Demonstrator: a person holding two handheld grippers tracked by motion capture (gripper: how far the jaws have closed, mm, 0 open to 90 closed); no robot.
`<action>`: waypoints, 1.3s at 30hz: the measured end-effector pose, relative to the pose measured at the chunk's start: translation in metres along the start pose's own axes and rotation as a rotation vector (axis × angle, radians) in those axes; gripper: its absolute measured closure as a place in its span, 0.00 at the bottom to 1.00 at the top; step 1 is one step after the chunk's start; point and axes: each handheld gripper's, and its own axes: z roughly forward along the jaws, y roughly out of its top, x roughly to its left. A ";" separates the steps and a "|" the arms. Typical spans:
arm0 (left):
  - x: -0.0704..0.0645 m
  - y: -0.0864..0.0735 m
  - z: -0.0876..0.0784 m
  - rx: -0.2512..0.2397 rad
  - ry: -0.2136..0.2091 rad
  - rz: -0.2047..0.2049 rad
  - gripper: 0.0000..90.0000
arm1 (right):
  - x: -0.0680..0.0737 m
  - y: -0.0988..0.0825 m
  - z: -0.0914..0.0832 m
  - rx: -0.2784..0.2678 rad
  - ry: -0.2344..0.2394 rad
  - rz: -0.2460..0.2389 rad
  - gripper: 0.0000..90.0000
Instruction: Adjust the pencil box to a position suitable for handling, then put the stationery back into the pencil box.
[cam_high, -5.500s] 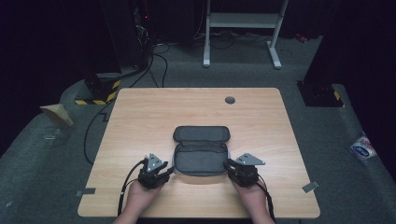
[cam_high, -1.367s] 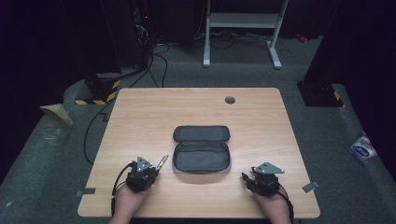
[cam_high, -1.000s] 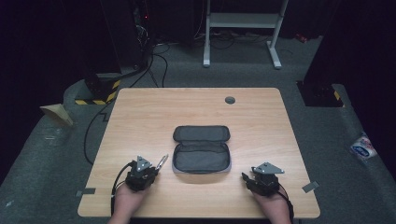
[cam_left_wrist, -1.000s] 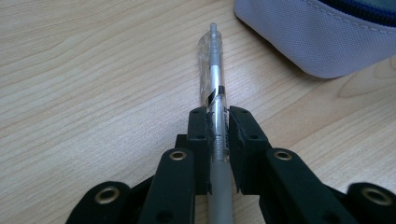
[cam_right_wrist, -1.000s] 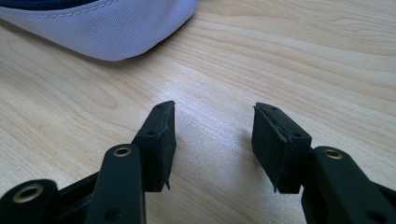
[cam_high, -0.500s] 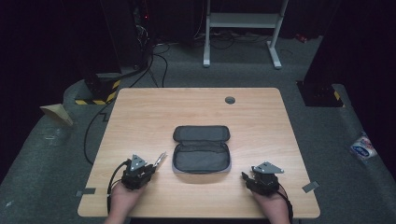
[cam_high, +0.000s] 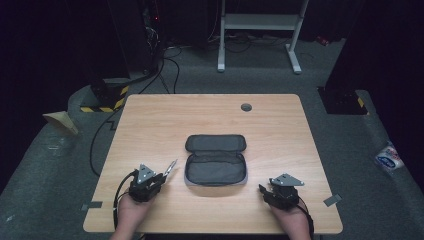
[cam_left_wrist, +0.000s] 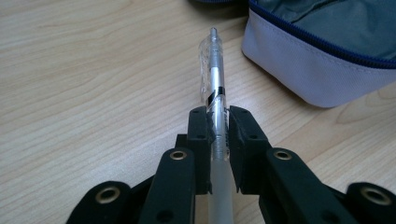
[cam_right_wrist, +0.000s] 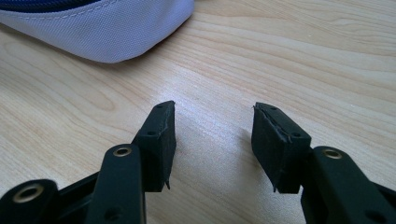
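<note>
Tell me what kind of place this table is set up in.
Probably a lab or recording workshop, not a home. The wooden table stands on grey carpet in a dark room, with black cables trailing over the floor, yellow-and-black hazard tape on a stand base, and a white metal frame behind.

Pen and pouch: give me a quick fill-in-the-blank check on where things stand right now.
1. The left gripper is shut on a clear ____.
2. The right gripper has its jaws ____ with nothing between them.
3. The grey pouch lies unzipped on the wooden ____.

Missing words: pen; open; table
</note>
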 end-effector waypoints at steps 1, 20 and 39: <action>0.000 0.000 -0.001 -0.011 0.004 0.001 0.88 | 0.000 0.000 0.000 -0.001 0.000 -0.004 0.55; 0.007 0.010 -0.004 -0.127 -0.043 -0.034 0.88 | 0.000 0.000 0.000 -0.001 0.000 0.000 0.55; -0.002 0.024 -0.013 -0.183 -0.061 0.020 0.88 | -0.001 0.001 0.001 -0.001 0.003 -0.002 0.55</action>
